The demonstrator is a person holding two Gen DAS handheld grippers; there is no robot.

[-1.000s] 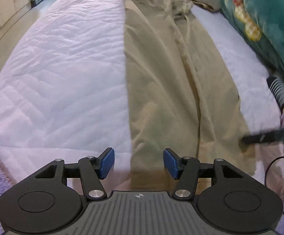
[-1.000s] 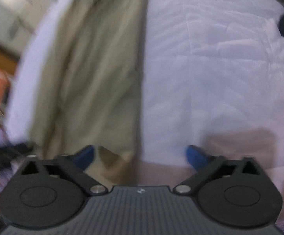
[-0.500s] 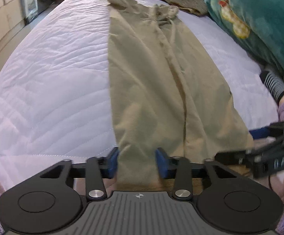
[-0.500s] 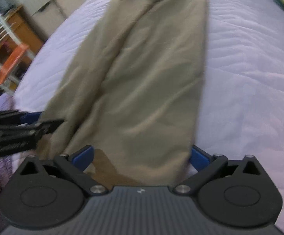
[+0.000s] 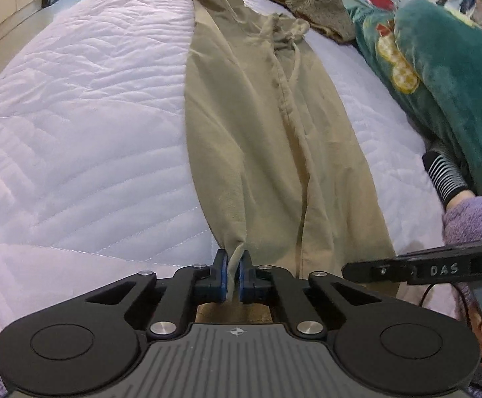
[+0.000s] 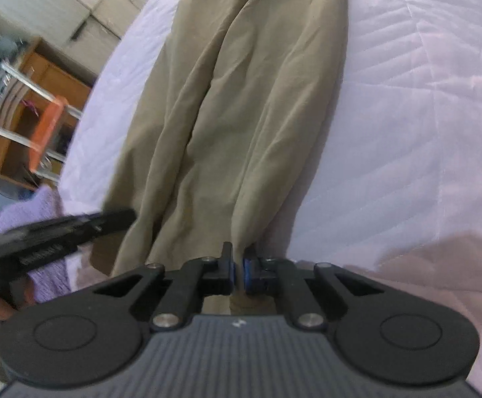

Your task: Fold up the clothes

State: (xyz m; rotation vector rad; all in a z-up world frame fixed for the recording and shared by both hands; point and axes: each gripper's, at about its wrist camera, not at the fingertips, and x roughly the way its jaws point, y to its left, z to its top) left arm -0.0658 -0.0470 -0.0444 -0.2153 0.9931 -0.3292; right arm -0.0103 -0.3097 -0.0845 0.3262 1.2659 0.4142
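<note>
On the bed: khaki trousers (image 5: 261, 139) lie lengthwise along a pale quilted bedspread (image 5: 85, 126), waistband at the far end
Left gripper (image 5: 233, 273): blue pads pinched tight on the near hem at the trousers' left corner, cloth bunched between them
Right gripper (image 6: 238, 270): clamped on the hem at the right corner, fabric drawn into a peak
Beside the trousers: green plush blanket (image 5: 446, 76) on the right, a knitted brown garment (image 5: 320, 10) past the waistband
Off the bed's left edge: wooden shelving (image 6: 25, 116)
</note>
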